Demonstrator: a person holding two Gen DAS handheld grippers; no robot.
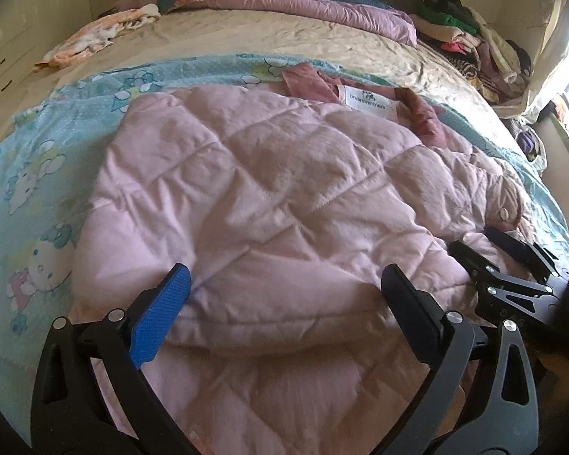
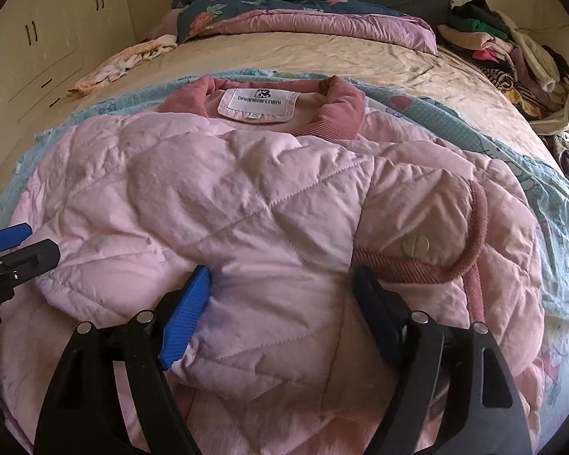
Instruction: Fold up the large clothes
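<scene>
Spread jaws of the right gripper (image 2: 280, 303) are seen straddling a folded-over panel of the jacket (image 2: 246, 197), the pads apart and nothing clenched. Beside it, the left gripper (image 1: 284, 295) is likewise held released over the near hem, its blue pad (image 1: 159, 318) just clear of the quilting.

Beneath both, the bed (image 2: 322, 60) is covered by a cartoon-print sheet (image 1: 30, 174), on which the pink jacket is laid flat, collar (image 2: 345, 110) and label (image 2: 260, 102) turned to the far side. One front panel is seen doubled inward, a corded trim (image 2: 417, 265) and a snap (image 2: 415, 245) showing at the right.

The fold is judged partly done, a side having been brought in and let go. A fresh grip on the opposite edge or the hem is called for next, both corners being pinched evenly so the padded cloth is carried over without bunching.
</scene>
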